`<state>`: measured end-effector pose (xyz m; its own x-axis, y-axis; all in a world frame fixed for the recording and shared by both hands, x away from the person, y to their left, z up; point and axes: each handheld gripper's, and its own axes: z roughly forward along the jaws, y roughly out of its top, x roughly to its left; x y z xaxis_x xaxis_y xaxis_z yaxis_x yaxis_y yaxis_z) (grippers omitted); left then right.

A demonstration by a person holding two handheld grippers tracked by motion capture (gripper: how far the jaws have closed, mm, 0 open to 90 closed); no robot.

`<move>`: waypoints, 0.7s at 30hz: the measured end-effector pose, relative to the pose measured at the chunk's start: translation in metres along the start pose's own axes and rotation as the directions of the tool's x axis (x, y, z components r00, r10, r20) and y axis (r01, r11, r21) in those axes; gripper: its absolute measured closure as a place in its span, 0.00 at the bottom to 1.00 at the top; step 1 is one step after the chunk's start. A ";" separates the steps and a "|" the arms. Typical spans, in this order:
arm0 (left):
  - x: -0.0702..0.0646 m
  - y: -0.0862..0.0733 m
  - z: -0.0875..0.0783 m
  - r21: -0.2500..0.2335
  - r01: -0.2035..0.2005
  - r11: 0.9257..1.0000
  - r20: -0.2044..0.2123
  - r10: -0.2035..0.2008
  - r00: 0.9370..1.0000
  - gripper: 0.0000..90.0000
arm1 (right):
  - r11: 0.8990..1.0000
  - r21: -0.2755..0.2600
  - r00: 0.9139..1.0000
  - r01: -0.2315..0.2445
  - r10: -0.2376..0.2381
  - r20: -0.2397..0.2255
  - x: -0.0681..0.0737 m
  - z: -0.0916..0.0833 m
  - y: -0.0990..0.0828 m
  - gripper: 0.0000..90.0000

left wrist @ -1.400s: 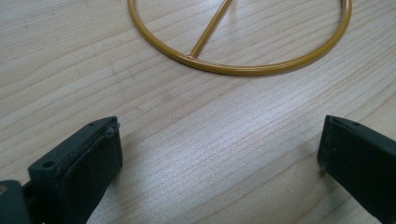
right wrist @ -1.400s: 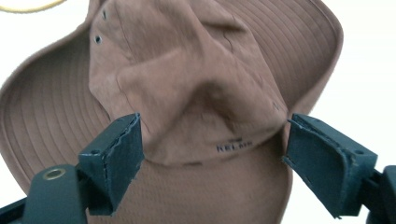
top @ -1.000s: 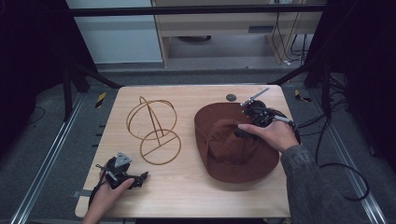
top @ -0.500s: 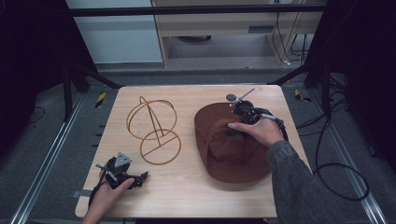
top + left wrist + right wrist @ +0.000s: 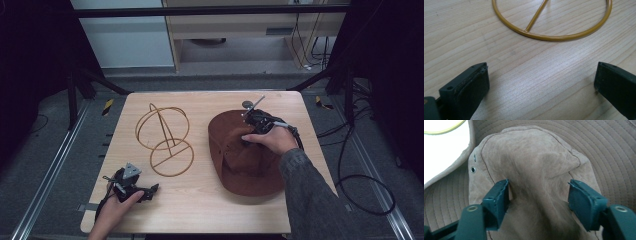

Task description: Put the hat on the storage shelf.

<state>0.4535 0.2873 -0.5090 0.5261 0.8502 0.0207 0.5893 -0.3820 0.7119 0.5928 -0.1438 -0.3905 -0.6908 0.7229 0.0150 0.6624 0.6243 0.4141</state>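
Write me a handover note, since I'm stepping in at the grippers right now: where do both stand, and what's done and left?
Right gripper: on the brown hat's crown, jaws just closing around a fold of it, not yet clamped.
Left gripper: open, resting on the table near the front edge.
Wire hat stand: upright, bare, left of the hat.
Done: the reach to the hat.
Left, probably: pinch the crown, lift the hat, set it on the stand.

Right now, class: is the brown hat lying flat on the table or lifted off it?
Lying flat. The brown hat rests brim-down on the table, crown up, with the right tool straddling the crown.
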 end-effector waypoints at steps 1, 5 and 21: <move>0.000 0.000 0.000 0.000 -0.001 1.000 0.000 0.001 1.000 0.00 | 1.000 -0.001 1.000 0.001 -0.001 -0.003 0.000 0.000 0.000 0.40; 0.000 0.000 0.000 -0.002 0.001 1.000 0.000 -0.001 1.000 0.00 | 1.000 -0.003 1.000 0.005 -0.005 -0.017 0.000 0.000 0.001 0.46; 0.000 0.000 0.000 0.000 -0.002 1.000 0.000 0.002 1.000 0.00 | 0.998 -0.063 0.999 0.006 -0.009 -0.048 0.000 -0.015 -0.001 0.99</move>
<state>0.4539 0.2872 -0.5090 0.5272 0.8494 0.0220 0.5885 -0.3837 0.7116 0.5877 -0.1493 -0.3773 -0.7101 0.7019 0.0549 0.6385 0.6091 0.4705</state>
